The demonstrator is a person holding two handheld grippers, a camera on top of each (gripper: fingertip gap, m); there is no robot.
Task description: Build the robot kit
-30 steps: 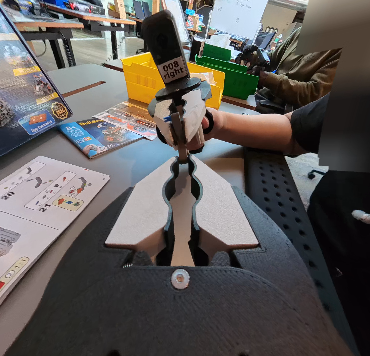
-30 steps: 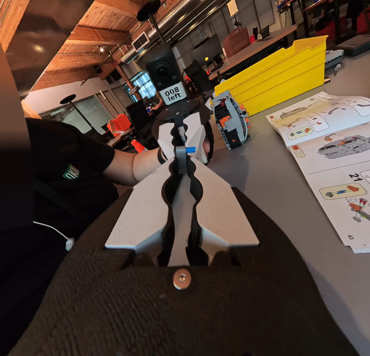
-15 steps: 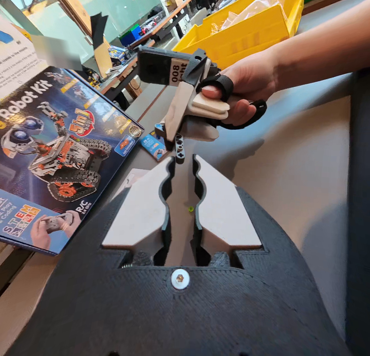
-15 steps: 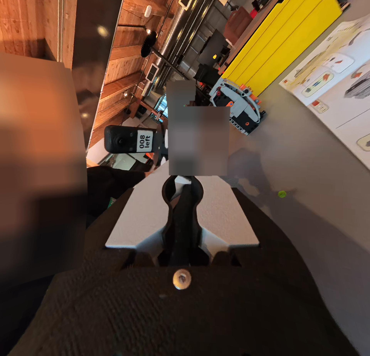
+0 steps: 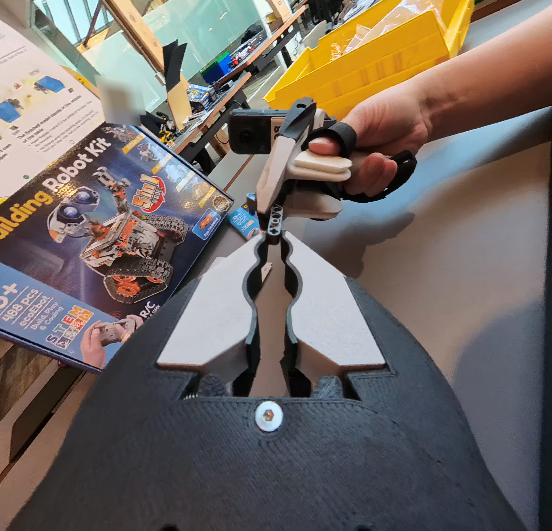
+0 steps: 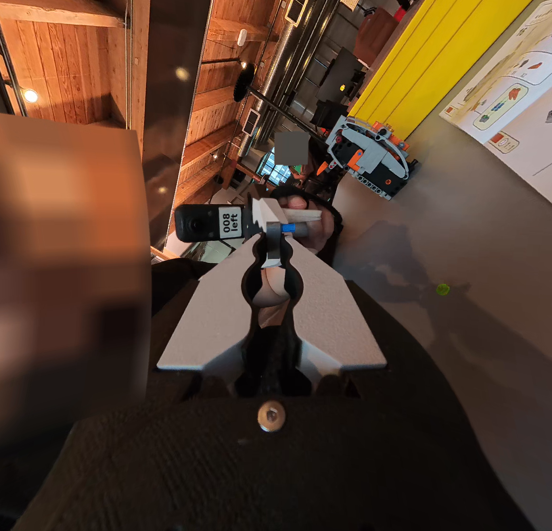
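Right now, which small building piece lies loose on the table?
The tiny green stud, alone on the grey table; the grey beam with its blue pin is off the table, clamped in the right gripper.

we see bright, even daylight in the left wrist view; the right wrist view is dimmer and warmer, its lamp (image 6: 30,95) glaring, edges bowed, soft shadows on the table (image 5: 448,277).

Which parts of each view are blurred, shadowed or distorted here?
Left wrist view: the hand is soft with motion blur, the kit box sharp; wide-angle bending at the edges. Right wrist view: tilted, masking patches at left, dark shadows on the table.
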